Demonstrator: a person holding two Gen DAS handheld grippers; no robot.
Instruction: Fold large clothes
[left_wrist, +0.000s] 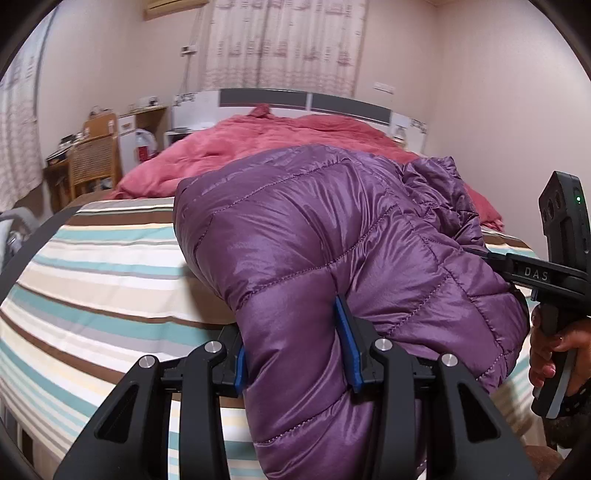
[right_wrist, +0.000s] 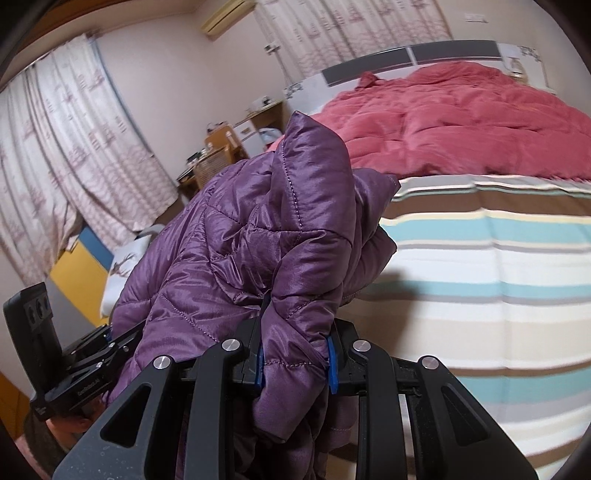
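My left gripper (left_wrist: 295, 354) fingers hold the puffy purple jacket (left_wrist: 332, 240). My right gripper (right_wrist: 295, 363) fingers pinch it too, above the stripy bed (right_wrist: 480, 277).

In the left wrist view, the white letters "DAS" stand on the black body of the right gripper (left_wrist: 480, 254), on its side face just behind the fingers that reach into the jacket. In the right wrist view, the left gripper (right_wrist: 110, 338) carries a small pale line of print on its black side plate, too blurred to read. No other text is legible.
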